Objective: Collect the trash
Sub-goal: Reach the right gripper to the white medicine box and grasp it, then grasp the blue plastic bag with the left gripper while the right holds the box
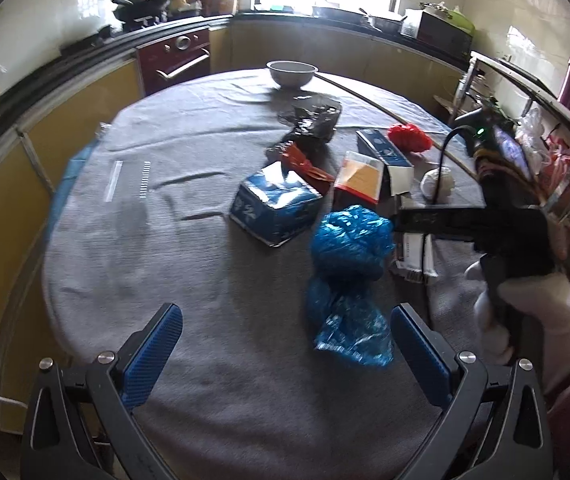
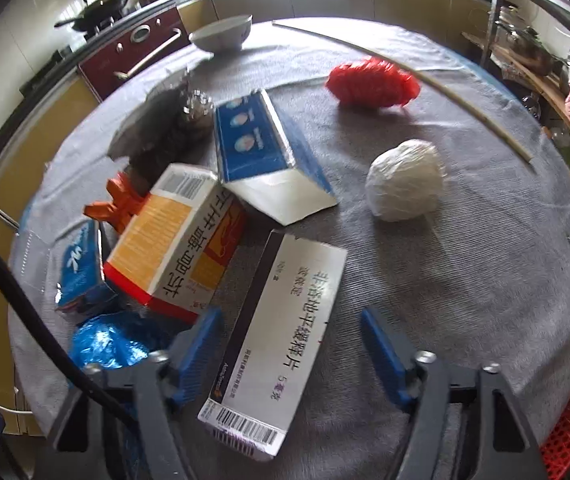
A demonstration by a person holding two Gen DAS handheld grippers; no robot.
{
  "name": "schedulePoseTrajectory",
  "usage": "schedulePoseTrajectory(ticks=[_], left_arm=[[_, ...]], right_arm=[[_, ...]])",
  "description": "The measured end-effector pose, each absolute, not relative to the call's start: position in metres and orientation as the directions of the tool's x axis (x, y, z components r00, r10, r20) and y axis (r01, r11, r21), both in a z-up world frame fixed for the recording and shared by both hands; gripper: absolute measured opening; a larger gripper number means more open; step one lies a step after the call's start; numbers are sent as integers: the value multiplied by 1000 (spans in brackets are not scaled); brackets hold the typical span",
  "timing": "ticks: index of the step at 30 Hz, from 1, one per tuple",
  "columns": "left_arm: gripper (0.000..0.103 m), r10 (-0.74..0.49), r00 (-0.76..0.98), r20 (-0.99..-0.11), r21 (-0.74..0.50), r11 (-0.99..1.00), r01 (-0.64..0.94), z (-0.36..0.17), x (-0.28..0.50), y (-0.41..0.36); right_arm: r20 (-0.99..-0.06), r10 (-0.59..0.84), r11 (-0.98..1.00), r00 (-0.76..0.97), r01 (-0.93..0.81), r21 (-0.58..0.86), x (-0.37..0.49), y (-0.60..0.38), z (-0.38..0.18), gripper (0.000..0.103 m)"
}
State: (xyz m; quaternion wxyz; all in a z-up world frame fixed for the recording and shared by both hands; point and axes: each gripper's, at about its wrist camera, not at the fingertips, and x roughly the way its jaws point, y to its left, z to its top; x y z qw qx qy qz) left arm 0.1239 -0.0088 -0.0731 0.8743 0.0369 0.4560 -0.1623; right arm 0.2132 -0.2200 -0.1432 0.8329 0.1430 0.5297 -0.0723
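Two barcodes mark the white medicine box [image 2: 281, 344] between open right tongs [image 2: 291, 344].

Litter lay clustered on the grey-clothed table: a white medicine box [image 2: 281, 344] lying flat nearest, an orange-and-white box [image 2: 177, 240] tilted beside it, an opened blue carton [image 2: 261, 140], crumpled blue plastic [image 1: 349, 248], a red wad [image 2: 373, 82] and a white wad [image 2: 405, 180].

left gripper [image 1: 287, 340]: jaws wide apart, empty | right gripper [image 2: 291, 350]: jaws wide apart, held by white-gloved hand [image 1: 533, 312]
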Motion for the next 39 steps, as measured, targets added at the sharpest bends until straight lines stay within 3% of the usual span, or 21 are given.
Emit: schedulePoseTrajectory(ticks=[4, 8, 13, 17, 24, 39], left_arm=[[102, -274, 516, -811, -88, 931, 355, -79, 140, -21], [95, -299, 488, -820, -105, 917, 386, -84, 156, -35], [75, -303, 443, -844, -115, 909, 402, -94, 172, -56], [53, -292, 412, -863, -112, 906, 408, -105, 178, -72], [48, -275, 440, -855, -71, 902, 425, -104, 170, -91], [47, -194, 532, -824, 100, 875, 474, -74, 126, -132]], right_arm=[[-904, 3, 963, 428, 242, 118, 212, -217, -145, 55], [-897, 31, 965, 442, 221, 142, 202, -229, -145, 53], [-877, 89, 953, 472, 215, 212, 187, -253, -146, 53], [-851, 106, 951, 515, 198, 239, 167, -268, -136, 53], [-785, 161, 934, 598, 165, 318, 132, -290, -120, 53], [-703, 182, 922, 687, 129, 365, 72, -319, -91, 53]])
